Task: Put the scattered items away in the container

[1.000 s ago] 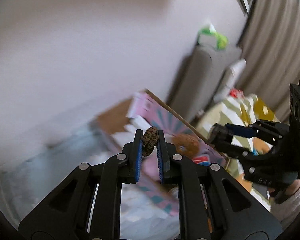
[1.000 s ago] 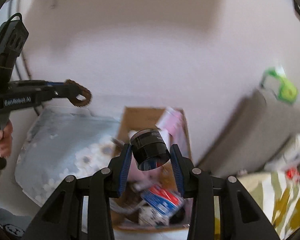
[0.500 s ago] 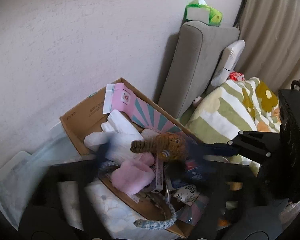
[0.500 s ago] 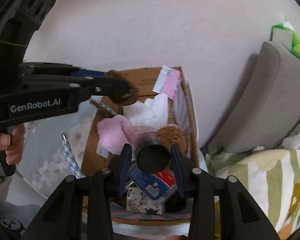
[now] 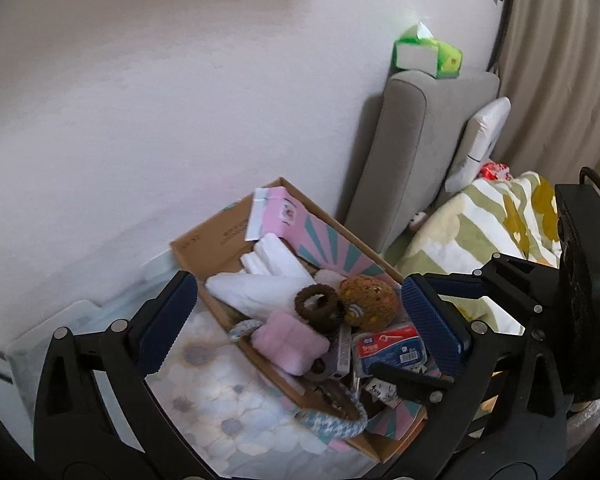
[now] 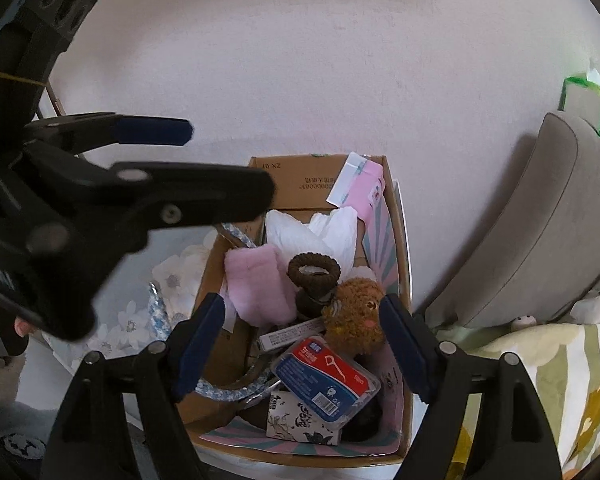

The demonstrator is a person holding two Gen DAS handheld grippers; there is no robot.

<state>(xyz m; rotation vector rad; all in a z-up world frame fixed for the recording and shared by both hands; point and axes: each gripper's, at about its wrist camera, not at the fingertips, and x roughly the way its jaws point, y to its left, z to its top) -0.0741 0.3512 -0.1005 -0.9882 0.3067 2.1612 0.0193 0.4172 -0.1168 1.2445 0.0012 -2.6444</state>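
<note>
A cardboard box (image 5: 204, 238) (image 6: 296, 178) stands against the wall, filled with items. A brown hair tie (image 5: 317, 305) (image 6: 314, 270) lies on top, beside a brown plush toy (image 5: 367, 303) (image 6: 354, 316) and a pink cloth (image 5: 290, 342) (image 6: 256, 286). A red and blue floss box (image 5: 388, 346) (image 6: 326, 378) lies near the box's front. My left gripper (image 5: 302, 326) is open and empty above the box; it also shows in the right wrist view (image 6: 204, 160). My right gripper (image 6: 302, 350) is open and empty above the box; it also shows in the left wrist view (image 5: 432, 320). The black jar is not clearly visible.
A grey sofa arm (image 5: 404, 152) with a green tissue box (image 5: 426, 54) stands right of the box. A striped floral blanket (image 5: 488, 220) lies on the sofa. A floral blue cloth (image 5: 220, 392) lies under and left of the box. A blue braided rope (image 5: 332, 424) hangs over the box edge.
My left gripper opened and let go of the brown hair tie, which now lies in the box. My right gripper opened and let go of the black jar over the box.
</note>
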